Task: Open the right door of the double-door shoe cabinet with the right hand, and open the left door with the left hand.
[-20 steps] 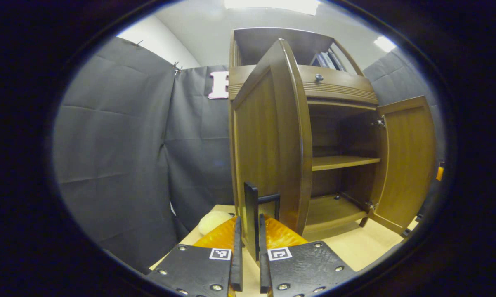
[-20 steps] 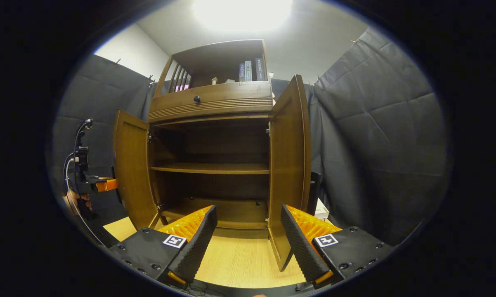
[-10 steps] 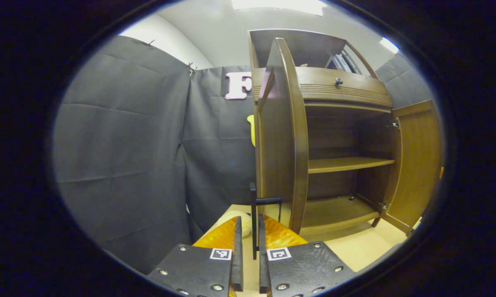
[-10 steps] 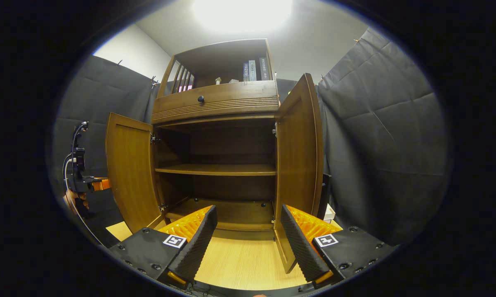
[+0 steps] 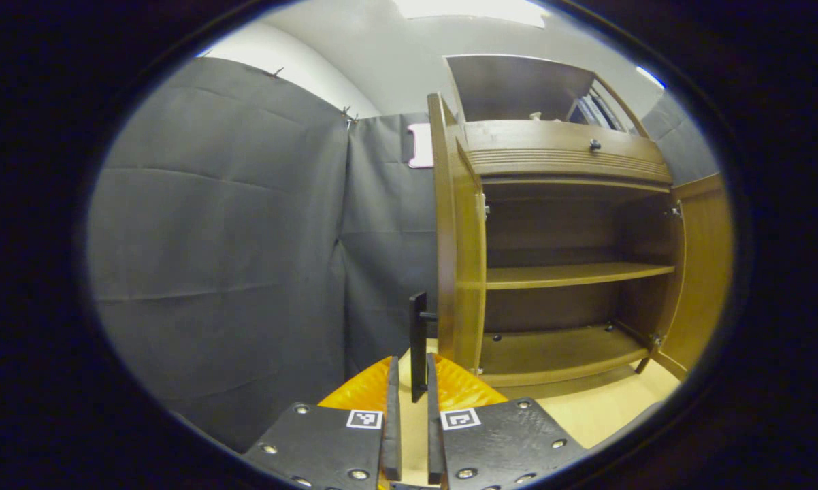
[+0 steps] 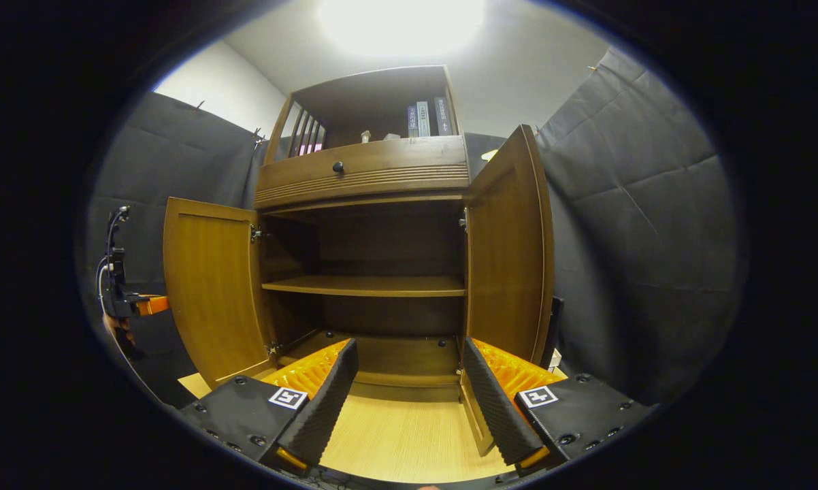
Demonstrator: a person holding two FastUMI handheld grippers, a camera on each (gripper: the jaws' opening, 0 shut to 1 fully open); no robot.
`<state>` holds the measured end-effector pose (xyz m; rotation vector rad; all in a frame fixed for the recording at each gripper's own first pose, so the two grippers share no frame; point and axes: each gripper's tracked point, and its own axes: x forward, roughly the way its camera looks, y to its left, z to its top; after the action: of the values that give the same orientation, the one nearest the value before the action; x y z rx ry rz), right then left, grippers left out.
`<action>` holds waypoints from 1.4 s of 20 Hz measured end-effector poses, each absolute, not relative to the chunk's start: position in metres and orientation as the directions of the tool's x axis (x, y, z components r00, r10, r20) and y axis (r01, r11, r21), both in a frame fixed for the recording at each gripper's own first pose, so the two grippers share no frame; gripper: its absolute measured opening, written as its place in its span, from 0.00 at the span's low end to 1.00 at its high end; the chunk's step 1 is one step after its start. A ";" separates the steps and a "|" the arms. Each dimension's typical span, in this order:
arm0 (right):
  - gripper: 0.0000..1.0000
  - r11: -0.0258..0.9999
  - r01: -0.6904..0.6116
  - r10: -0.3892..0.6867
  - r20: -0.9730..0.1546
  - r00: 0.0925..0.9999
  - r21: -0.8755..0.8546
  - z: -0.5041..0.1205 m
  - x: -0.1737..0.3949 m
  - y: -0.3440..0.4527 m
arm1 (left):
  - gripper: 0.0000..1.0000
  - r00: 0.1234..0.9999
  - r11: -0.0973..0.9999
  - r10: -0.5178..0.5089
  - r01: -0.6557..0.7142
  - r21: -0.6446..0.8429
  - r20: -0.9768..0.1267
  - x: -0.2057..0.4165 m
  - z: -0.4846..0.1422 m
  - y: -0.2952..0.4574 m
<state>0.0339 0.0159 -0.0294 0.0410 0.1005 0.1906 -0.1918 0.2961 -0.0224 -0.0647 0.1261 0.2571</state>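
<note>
Swinging the left door (image 5: 458,238) wider, the left gripper (image 5: 409,422) seems clamped on its handle (image 5: 418,344) — pull steadily; right gripper (image 6: 409,401) gapes empty.

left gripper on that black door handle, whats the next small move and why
Probably open the left gripper and back off: its fingers clamp the black bar handle, and the brown wooden left door already stands swung wide, as does the right door.

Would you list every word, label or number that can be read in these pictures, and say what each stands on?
None can be read.
Book spines on the cabinet's top shelf: print too small and blurred.
Square coded markers on the right gripper and left gripper: patterns, no words.
</note>
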 end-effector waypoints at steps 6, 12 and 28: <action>0.93 0.985 -0.172 0.172 -0.080 0.982 0.005 -0.015 0.030 0.013 | 0.19 0.972 0.975 0.212 -0.218 -0.049 -0.100 -0.230 0.011 0.272; 0.97 0.990 -0.140 0.140 -0.029 0.990 -0.003 0.007 0.011 0.005 | 0.13 0.989 0.990 0.129 -0.132 -0.048 -0.066 -0.266 0.047 0.225; 0.93 0.996 -0.086 0.086 -0.017 0.996 -0.003 0.005 -0.019 -0.015 | 0.79 0.986 0.986 0.168 -0.168 -0.001 0.003 -0.302 0.061 0.203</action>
<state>-0.0187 -0.0148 0.0053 -0.0042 0.0171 0.0864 -0.3023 0.2029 0.0613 -0.0010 -0.0027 0.1687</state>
